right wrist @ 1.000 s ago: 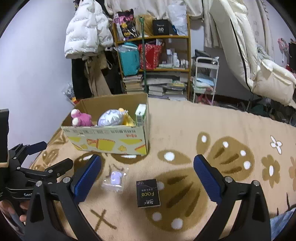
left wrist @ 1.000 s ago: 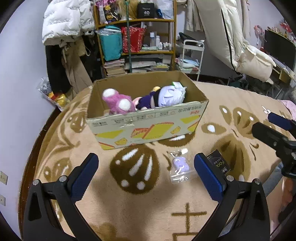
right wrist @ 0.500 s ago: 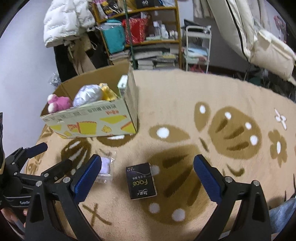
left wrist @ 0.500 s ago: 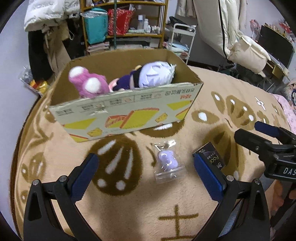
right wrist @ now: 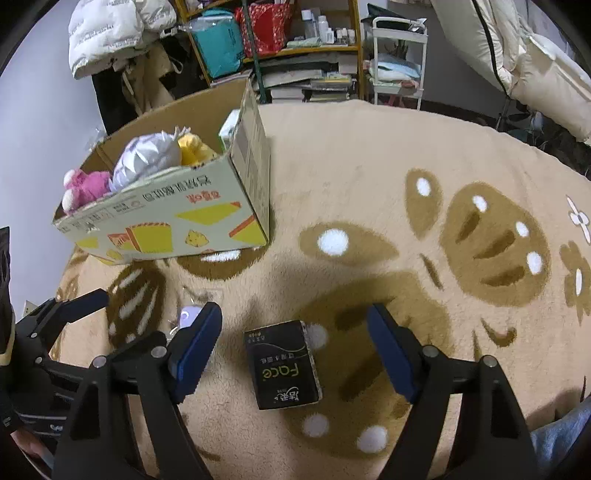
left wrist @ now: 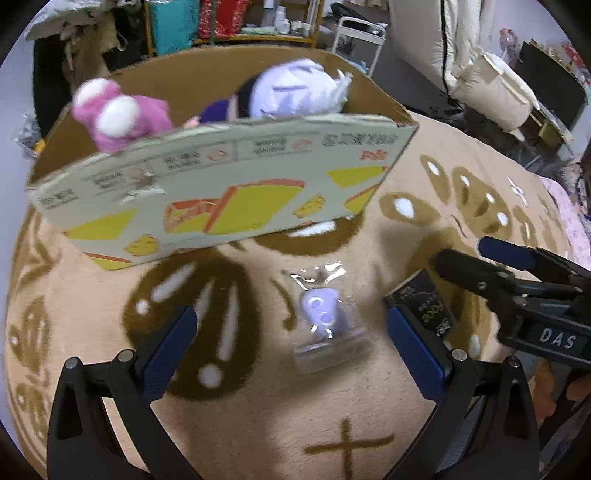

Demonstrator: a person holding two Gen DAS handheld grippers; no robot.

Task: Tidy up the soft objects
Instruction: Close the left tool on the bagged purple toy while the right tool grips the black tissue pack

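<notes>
A small purple soft toy in a clear bag (left wrist: pixel 325 317) lies on the beige blanket, between the jaws of my open left gripper (left wrist: pixel 291 343). A black "Face" tissue pack (right wrist: pixel 282 363) lies between the jaws of my open right gripper (right wrist: pixel 295 350); it also shows in the left wrist view (left wrist: pixel 424 306). The cardboard box (left wrist: pixel 221 199) behind them holds a pink plush (left wrist: pixel 118 114) and a pale purple plush (left wrist: pixel 295 88). The right wrist view shows the box (right wrist: pixel 177 221) too, with a yellow plush (right wrist: pixel 194 149) inside.
The blanket (right wrist: pixel 406 166) with brown paw prints covers a bed. Behind it stand a wooden shelf (right wrist: pixel 295 44) with bags and books, a white cart (right wrist: pixel 399 66), and hanging white jackets (right wrist: pixel 110 33). The right gripper shows in the left wrist view (left wrist: pixel 517 273).
Both grippers have moved forward and down. The bagged toy now lies between the left jaws and the tissue pack between the right jaws. Both stay open.
</notes>
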